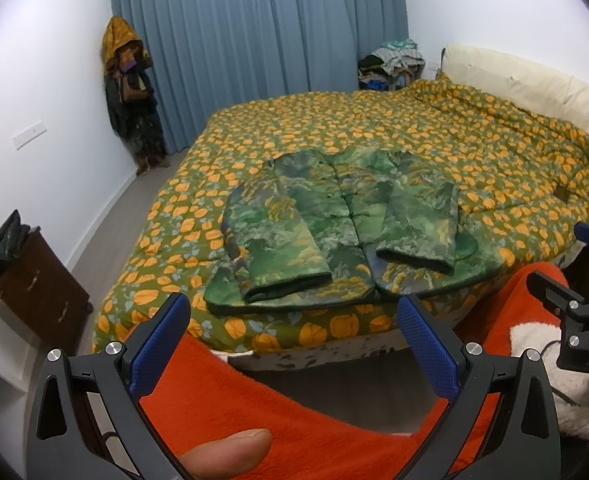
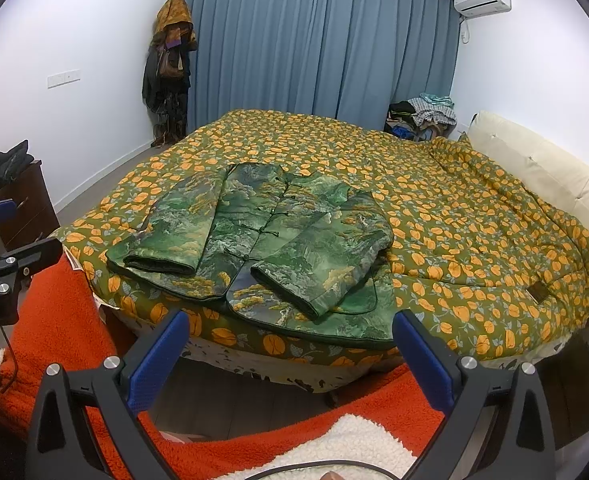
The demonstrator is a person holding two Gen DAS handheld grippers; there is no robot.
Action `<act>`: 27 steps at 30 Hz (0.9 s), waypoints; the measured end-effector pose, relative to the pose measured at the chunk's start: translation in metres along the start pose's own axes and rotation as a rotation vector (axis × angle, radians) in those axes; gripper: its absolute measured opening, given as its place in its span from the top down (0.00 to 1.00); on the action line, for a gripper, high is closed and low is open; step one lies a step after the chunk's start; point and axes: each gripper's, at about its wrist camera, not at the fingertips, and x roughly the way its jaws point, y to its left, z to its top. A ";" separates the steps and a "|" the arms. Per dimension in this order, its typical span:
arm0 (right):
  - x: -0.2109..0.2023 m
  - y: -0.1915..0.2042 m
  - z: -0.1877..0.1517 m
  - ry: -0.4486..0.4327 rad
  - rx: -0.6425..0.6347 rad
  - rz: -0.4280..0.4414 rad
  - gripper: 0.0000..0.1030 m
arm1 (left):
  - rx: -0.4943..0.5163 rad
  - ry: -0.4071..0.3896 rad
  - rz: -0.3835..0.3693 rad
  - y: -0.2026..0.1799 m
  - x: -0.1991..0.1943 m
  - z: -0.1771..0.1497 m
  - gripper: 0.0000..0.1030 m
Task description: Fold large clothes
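Counting: one green jacket [image 1: 334, 216], both sleeves folded in over the front, lying mid-frame at the near edge of one bed [image 1: 494, 152], hem along the mattress edge. Left gripper [image 1: 294, 344] and right gripper [image 2: 290, 354] at bottom of frame, both spread wide, holding nothing, short of the bed. Bedspread bare beyond the jacket; floor strip lower left.

Black tongs [image 1: 294, 344], blue pads [image 1: 160, 354]; orange fleece [image 1: 274, 396].
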 end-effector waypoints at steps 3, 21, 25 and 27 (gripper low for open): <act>0.000 0.000 0.000 0.000 0.000 0.001 0.00 | 0.004 0.004 0.002 -0.001 -0.001 -0.002 0.00; -0.002 0.004 0.000 -0.003 -0.028 -0.007 0.00 | 0.014 -0.006 -0.003 -0.005 -0.001 0.001 0.00; -0.002 0.005 0.001 -0.002 -0.028 -0.008 0.00 | 0.021 0.001 -0.006 -0.006 0.000 0.003 0.00; -0.002 0.005 0.001 -0.002 -0.027 -0.008 0.00 | 0.025 0.002 -0.005 -0.007 0.000 0.003 0.00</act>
